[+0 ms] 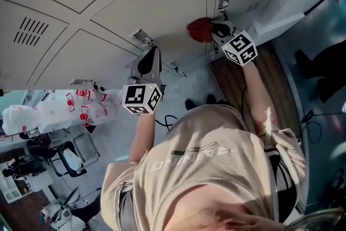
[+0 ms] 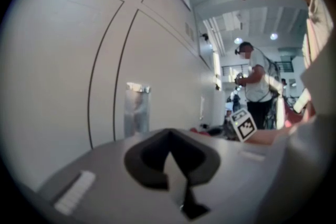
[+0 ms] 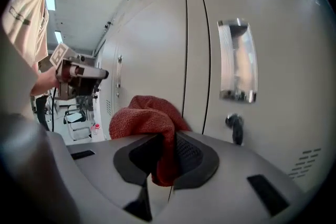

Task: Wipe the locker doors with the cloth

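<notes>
Cloth [image 3: 149, 115], red terry, pinched in right gripper [image 3: 167, 157] fingers, left gripper [image 2: 169, 162] fingers together

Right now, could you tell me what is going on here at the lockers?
A person stands facing the locker doors with a gripper in each hand. The right gripper is shut on a red cloth, held up where two doors meet. Whether the cloth touches them isn't clear. The left gripper is shut and empty, pointed at a door further left.
</notes>
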A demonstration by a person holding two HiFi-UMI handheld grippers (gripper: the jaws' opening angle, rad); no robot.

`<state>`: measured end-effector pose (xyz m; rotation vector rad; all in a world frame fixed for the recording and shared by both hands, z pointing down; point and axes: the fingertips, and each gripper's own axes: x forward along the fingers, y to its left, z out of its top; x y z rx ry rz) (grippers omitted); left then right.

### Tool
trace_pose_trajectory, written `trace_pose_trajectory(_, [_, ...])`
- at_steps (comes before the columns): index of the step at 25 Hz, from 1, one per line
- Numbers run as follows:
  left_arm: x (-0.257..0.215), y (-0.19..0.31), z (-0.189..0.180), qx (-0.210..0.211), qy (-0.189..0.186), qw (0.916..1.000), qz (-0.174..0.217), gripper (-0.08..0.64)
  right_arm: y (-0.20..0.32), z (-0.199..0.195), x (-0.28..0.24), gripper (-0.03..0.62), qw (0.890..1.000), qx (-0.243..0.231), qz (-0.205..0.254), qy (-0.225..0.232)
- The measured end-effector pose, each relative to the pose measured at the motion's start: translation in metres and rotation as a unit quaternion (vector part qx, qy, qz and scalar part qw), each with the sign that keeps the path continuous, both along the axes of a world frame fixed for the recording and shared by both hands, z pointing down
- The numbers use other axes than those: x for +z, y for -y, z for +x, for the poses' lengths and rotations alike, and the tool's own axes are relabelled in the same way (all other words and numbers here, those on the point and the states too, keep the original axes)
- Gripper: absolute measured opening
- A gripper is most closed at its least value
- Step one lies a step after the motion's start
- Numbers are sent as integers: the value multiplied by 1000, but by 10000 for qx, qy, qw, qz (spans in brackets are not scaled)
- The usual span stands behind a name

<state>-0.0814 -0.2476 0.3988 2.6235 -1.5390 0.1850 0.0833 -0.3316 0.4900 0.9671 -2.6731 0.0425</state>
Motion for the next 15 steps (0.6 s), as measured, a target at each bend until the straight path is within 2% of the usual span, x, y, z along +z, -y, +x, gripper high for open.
trace_pose_trajectory(4, [8,-2,-2,-58,19,9999,-118,5,-1,3,47,46,9989,103,-427,-178])
trace_pose_trajectory(8, [15,-3,-8,-147,56,9997,-210,5,-6,6,68,45,9974,181,-661,-221])
trace_pose_trajectory(12, [19,-4,-11,-205,49,9994,-261,5,-18,6,67,46,9972,204,-703,-177])
trace_pose_trajectory(15, [19,-7,-10,-188,15,9995,-255,5,-31,6,48,46,9979,243,-593,70])
